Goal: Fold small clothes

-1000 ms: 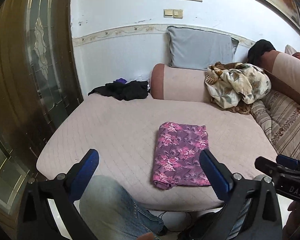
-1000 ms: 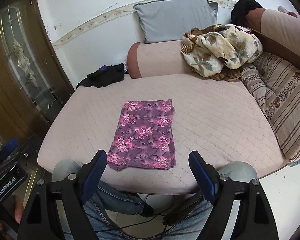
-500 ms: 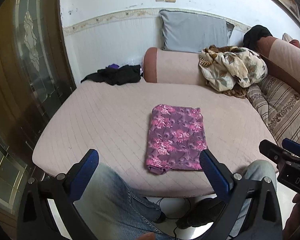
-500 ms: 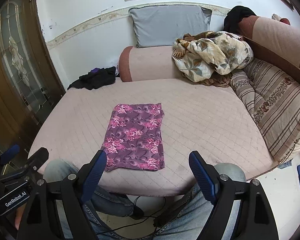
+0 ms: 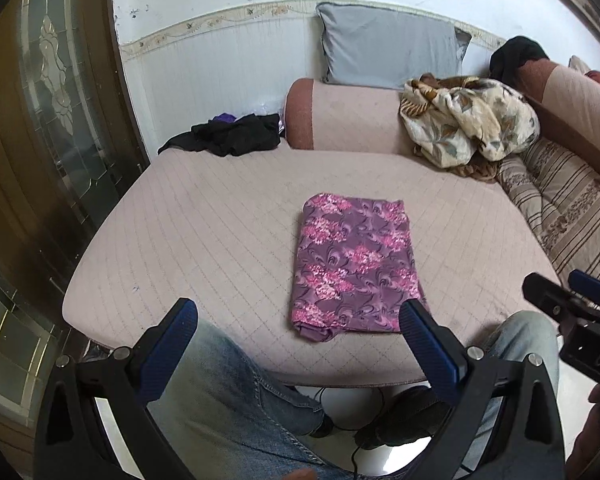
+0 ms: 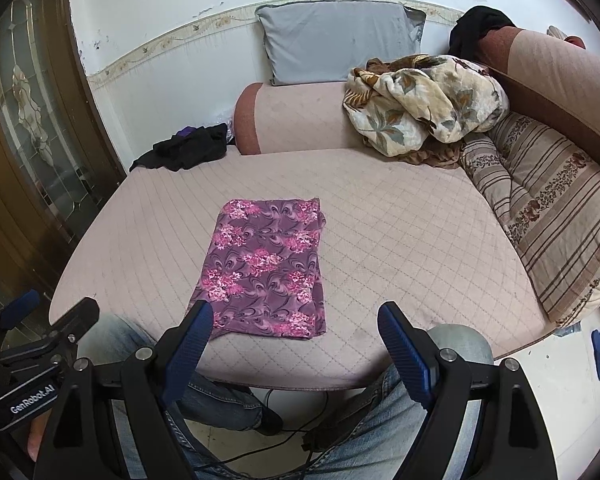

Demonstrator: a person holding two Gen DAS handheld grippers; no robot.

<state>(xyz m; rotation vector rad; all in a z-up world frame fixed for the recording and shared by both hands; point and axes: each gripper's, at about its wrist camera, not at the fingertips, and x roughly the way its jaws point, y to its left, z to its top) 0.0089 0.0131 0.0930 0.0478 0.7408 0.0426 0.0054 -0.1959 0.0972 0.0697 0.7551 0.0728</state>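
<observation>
A purple, pink-flowered cloth [image 5: 354, 266] lies folded flat mid-cushion on the quilted pink sofa seat [image 5: 204, 232]; left gripper [image 5: 298, 322] and right gripper [image 6: 294, 326] hover spread, empty, beyond its front edge. Likely next: another fold or another garment.

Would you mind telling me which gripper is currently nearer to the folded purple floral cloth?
Roughly equal; neither touches it. The left gripper is open, near the folded purple floral cloth's near-left corner; the right gripper is open, over its near edge.
</observation>
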